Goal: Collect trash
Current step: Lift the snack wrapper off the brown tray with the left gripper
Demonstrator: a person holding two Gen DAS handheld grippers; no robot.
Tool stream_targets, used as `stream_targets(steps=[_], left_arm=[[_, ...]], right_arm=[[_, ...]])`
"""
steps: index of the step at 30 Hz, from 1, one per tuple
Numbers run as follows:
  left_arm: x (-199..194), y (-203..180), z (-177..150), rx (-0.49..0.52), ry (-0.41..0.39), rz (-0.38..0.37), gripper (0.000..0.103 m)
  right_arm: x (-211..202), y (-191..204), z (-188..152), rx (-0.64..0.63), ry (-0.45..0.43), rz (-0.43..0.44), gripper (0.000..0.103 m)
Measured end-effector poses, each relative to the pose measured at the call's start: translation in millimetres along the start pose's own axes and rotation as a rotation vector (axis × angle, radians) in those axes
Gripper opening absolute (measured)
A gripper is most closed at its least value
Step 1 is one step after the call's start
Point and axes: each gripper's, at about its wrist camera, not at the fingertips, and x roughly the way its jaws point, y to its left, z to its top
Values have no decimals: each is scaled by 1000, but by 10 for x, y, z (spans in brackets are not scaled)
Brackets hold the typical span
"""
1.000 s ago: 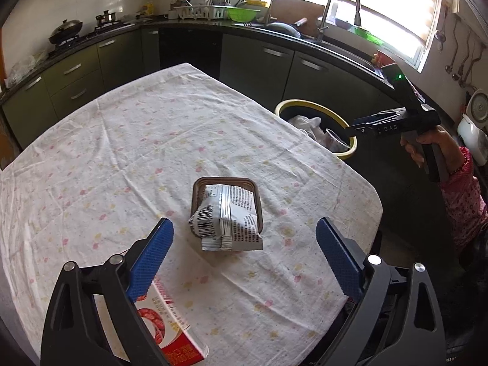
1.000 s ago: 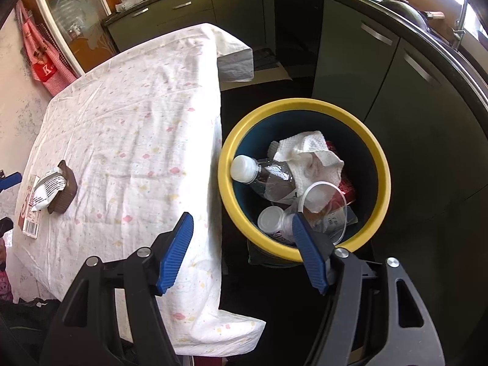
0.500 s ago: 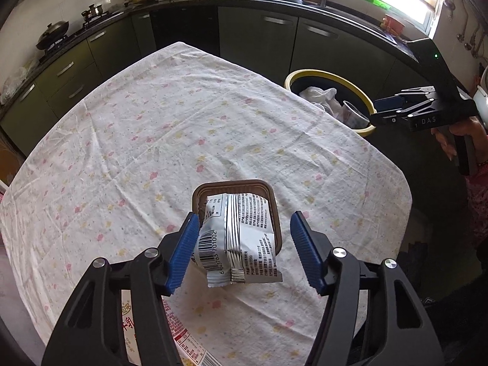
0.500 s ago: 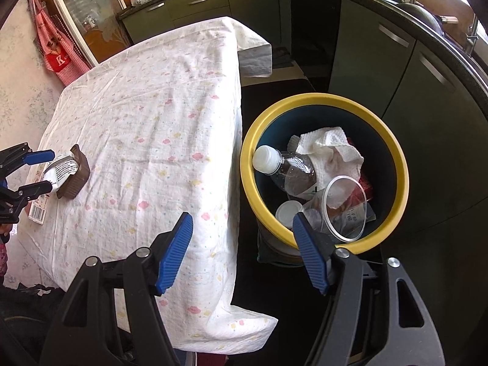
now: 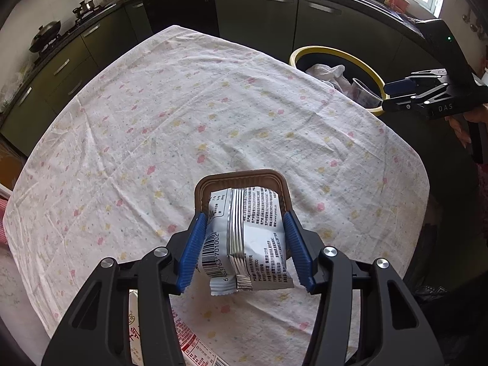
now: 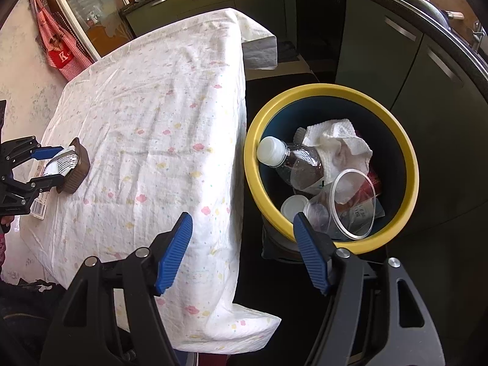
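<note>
A silver-white snack wrapper (image 5: pixel 248 241) lies in a brown plastic tray (image 5: pixel 241 180) on the flowered tablecloth. My left gripper (image 5: pixel 244 250) has its blue fingers (image 5: pixel 192 250) against both sides of the wrapper, closed on it. It also shows in the right wrist view (image 6: pixel 50 166) at the wrapper (image 6: pixel 61 161). My right gripper (image 6: pixel 241 247) is open and empty, above the gap between table edge and the yellow-rimmed trash bin (image 6: pixel 405 152). The bin (image 5: pixel 335 53) holds a bottle (image 6: pixel 292 164), tissue and a clear cup (image 6: pixel 347 207).
A red-and-white carton (image 5: pixel 186 344) lies on the table under my left gripper. The table (image 5: pixel 183 116) stands beside dark kitchen cabinets (image 5: pixel 259 12). A red checked bag (image 6: pixel 61 52) hangs on the wall at the left. My right gripper shows in the left wrist view (image 5: pixel 393 91).
My left gripper has moved forward over the tray and narrowed from wide open onto the wrapper. My right gripper has drifted slightly away from the bin, staying open.
</note>
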Motion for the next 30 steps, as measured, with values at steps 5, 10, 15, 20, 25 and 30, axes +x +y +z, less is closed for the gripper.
stream_targets(steps=[5, 10, 15, 20, 25, 30], left_arm=[[-9, -19, -2, 14, 1, -3, 45], [-219, 38, 12, 3, -47, 15, 45], [-445, 134, 22, -1, -66, 38, 45], [-466, 142, 3, 38, 1, 22, 45], [-390, 97, -32, 71, 61, 4, 45], [-263, -46, -133, 159, 136, 58, 45]], right_arm=[[7, 45, 4, -9, 1, 5, 65], [-60, 97, 16, -16, -15, 8, 65], [-106, 136, 22, -22, -25, 11, 65], [-97, 187, 27, -31, -25, 23, 65], [-99, 272, 34, -47, -29, 39, 65], [-90, 314, 25, -57, -23, 46, 65]])
